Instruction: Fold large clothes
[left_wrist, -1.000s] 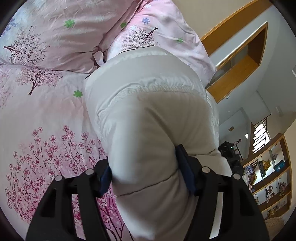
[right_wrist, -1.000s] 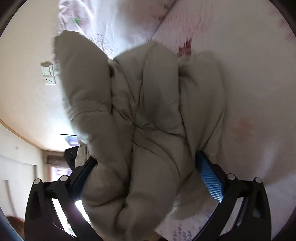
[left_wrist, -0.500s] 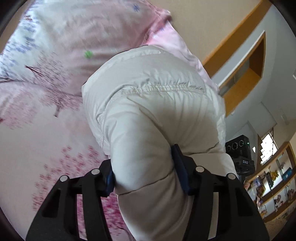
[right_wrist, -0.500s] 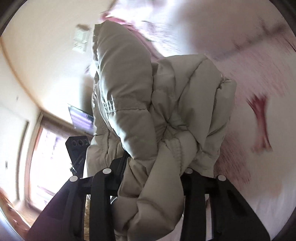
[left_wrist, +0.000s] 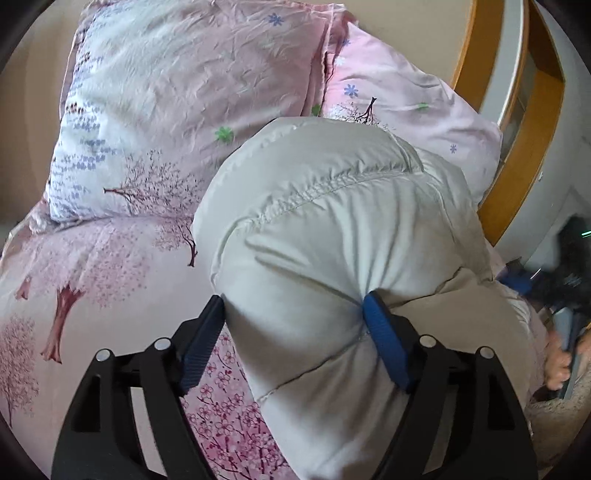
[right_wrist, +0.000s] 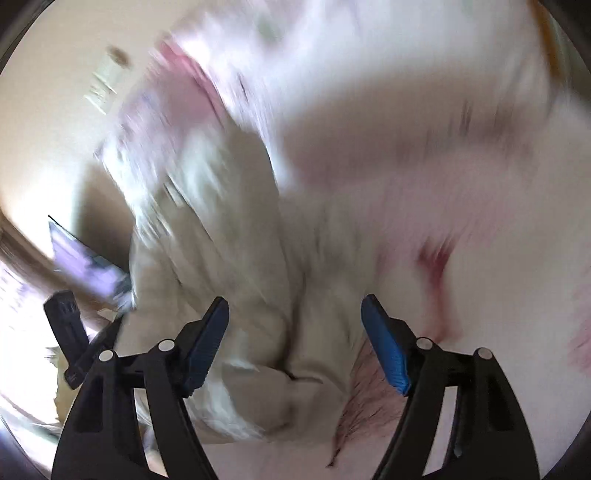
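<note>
A pale beige quilted puffer jacket (left_wrist: 332, 236) bulges up over a pink floral bed. My left gripper (left_wrist: 295, 332) is shut on a thick fold of the jacket, which fills the gap between its blue pads (left_wrist: 384, 347). In the right wrist view, heavily blurred by motion, the jacket (right_wrist: 229, 266) lies on the bed ahead of my right gripper (right_wrist: 295, 332). That gripper is open, and nothing is clamped between its fingers (right_wrist: 384, 343).
Two pink floral pillows (left_wrist: 177, 110) lean against the wall at the head of the bed (left_wrist: 92, 266). A wooden door frame (left_wrist: 517, 147) and dark gear (left_wrist: 569, 266) are at the right. A wall switch (right_wrist: 103, 85) shows blurred at upper left.
My right gripper has opened and let go of the jacket, which has dropped onto the bed. My left gripper has kept its hold while the view tilted toward the pillows.
</note>
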